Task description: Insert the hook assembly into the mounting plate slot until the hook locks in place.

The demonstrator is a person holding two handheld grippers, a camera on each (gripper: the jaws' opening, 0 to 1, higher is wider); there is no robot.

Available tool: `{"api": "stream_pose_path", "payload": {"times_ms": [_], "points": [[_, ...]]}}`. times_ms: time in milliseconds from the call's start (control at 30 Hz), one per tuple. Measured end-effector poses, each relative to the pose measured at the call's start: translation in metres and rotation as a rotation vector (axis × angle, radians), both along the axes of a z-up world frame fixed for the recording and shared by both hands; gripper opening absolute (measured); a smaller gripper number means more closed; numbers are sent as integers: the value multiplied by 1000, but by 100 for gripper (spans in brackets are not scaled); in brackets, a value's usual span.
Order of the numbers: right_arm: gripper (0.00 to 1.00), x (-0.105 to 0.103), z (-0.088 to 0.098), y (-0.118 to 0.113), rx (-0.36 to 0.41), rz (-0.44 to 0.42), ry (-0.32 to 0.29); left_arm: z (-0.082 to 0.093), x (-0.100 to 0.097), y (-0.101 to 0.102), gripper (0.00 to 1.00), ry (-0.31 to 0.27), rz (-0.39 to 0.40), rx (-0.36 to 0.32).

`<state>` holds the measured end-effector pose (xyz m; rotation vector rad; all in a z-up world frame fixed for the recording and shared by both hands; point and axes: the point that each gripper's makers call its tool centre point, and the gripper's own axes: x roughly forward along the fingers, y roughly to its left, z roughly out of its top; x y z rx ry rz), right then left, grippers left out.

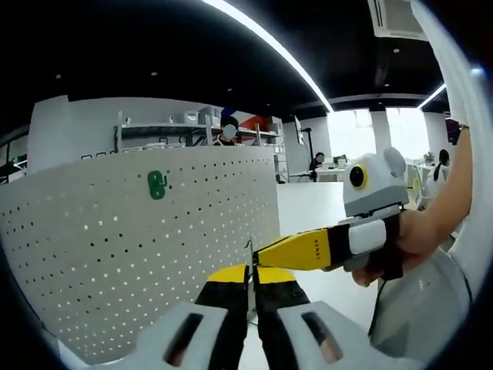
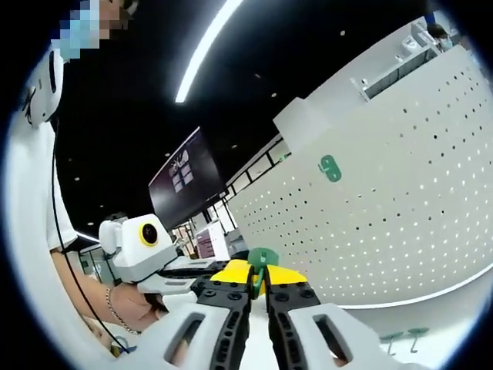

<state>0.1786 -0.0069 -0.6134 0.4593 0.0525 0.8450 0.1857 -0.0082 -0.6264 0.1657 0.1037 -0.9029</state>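
The mounting plate is a white perforated board (image 1: 139,239) with a green logo (image 1: 157,183); it stands upright ahead of my left gripper (image 1: 250,271). That gripper's yellow-tipped jaws are shut on a thin metal part of the hook assembly (image 1: 248,253). My right gripper (image 1: 266,254) reaches in from the right, its tip meeting the same piece. In the right gripper view, my right gripper (image 2: 259,276) is shut on the green head of the hook assembly (image 2: 263,257). The perforated board (image 2: 385,216) rises to the right, a short way off. The left gripper (image 2: 146,247) sits close on the left.
Two green hook pieces (image 2: 404,336) lie on the white table (image 2: 431,324) by the board's foot. A person's hand (image 1: 416,239) holds the right gripper. Shelving (image 1: 185,131) and seated people are behind the board. A dark wall screen (image 2: 185,181) hangs beyond.
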Motion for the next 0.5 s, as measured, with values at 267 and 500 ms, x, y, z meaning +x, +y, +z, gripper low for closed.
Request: {"api": "stream_pose_path", "payload": {"times_ms": [267, 500], "points": [[2, 3, -2, -1, -3, -26, 34, 0, -1, 0, 1, -18, 2, 26], [2, 4, 1, -1, 0, -29, 38, 3, 0, 0, 1, -11, 5, 6]]}}
